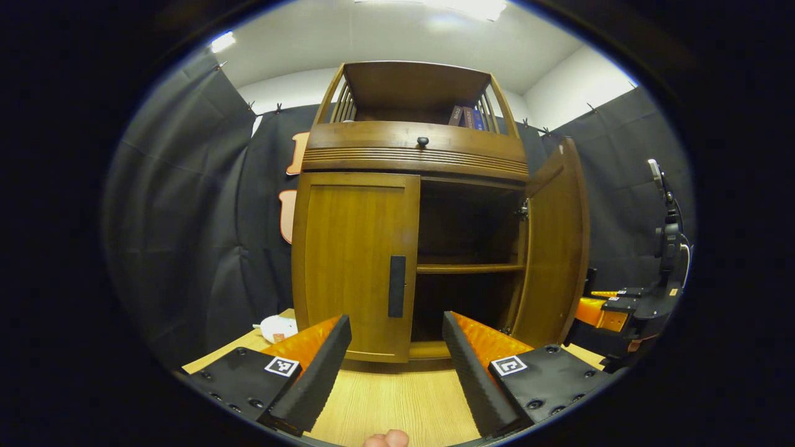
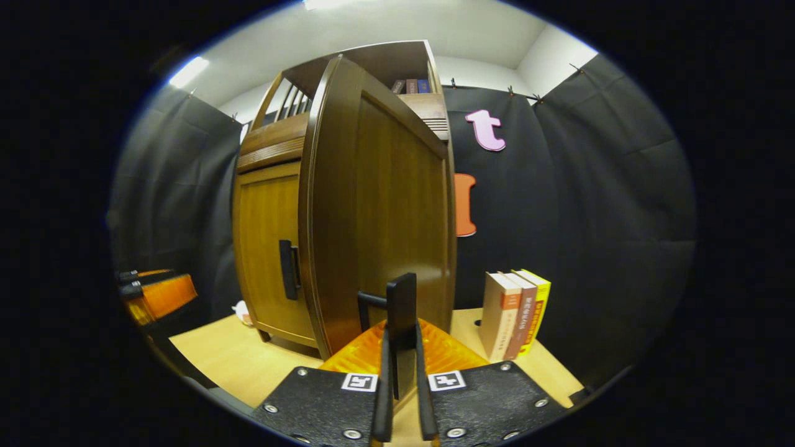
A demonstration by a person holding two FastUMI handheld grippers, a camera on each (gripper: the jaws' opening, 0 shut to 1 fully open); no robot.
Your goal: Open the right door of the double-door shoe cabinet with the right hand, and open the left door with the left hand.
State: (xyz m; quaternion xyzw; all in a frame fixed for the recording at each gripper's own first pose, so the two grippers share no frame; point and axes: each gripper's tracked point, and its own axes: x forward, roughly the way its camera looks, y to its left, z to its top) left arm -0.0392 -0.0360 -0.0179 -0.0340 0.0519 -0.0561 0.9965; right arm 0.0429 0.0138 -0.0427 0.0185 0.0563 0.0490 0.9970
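One wooden tabletop [image 1: 397,397], black-draped booth, perhaps windowless

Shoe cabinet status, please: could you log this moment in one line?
right door: open, right tool shut on its handle | left door: closed | left tool: open, facing it

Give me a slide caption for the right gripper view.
Right gripper shut on the handle of the swung-open right door; left door closed, books standing beside the cabinet.

- No lettering was legible on the spines of the three upright books [image 2: 514,313] right of the brown wooden shoe cabinet [image 2: 348,205].
- Square black-and-white coded markers [image 1: 281,365] carried patterns, not text.
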